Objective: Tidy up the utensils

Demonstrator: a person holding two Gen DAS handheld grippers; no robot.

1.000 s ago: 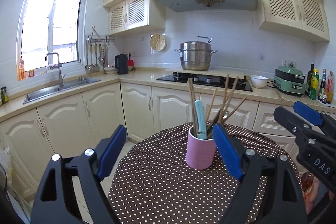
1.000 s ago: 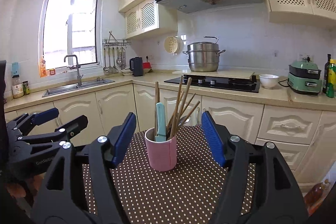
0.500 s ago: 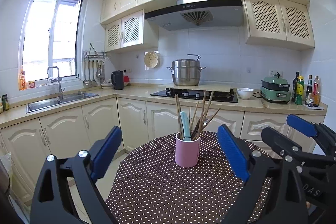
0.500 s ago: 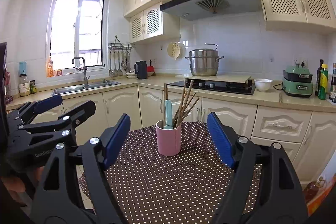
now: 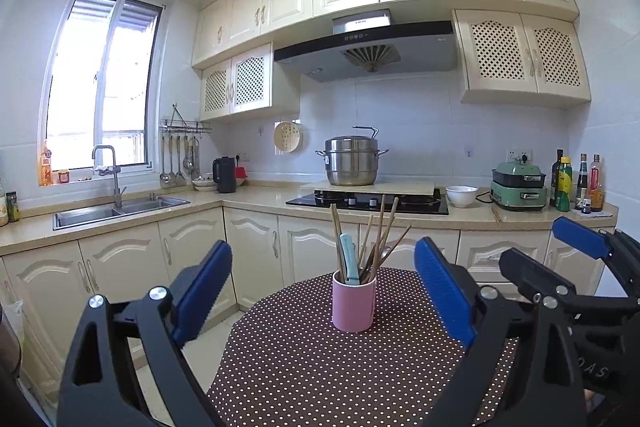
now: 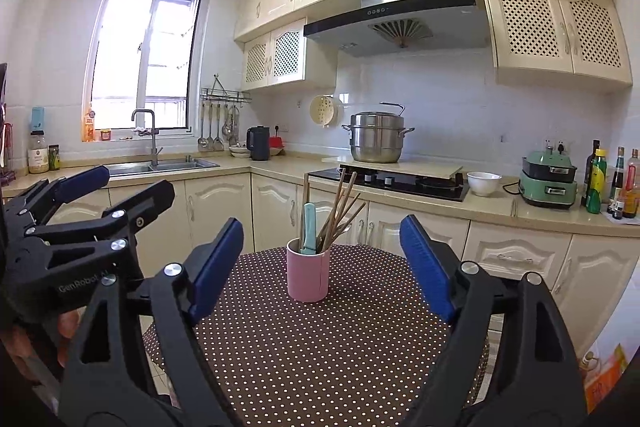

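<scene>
A pink cup (image 5: 353,303) stands on a round table with a brown polka-dot cloth (image 5: 320,379). It holds several wooden chopsticks (image 5: 384,235) and a light blue handled utensil (image 5: 349,259). My left gripper (image 5: 324,287) is open and empty, held back from the cup and above the table. My right gripper (image 6: 322,259) is open and empty too, also back from the cup (image 6: 308,275). The chopsticks (image 6: 340,207) and the blue utensil (image 6: 309,231) show in the right wrist view. Each gripper shows at the edge of the other's view.
Cream kitchen cabinets and a counter run behind the table, with a sink (image 5: 116,211), a hob (image 5: 368,201) carrying a steel pot (image 5: 352,161), a white bowl (image 5: 461,195), a green cooker (image 5: 518,189) and bottles (image 5: 576,183).
Both grippers have pulled back and risen away from the pink cup, which now looks smaller and farther off. Both stay open and empty.
</scene>
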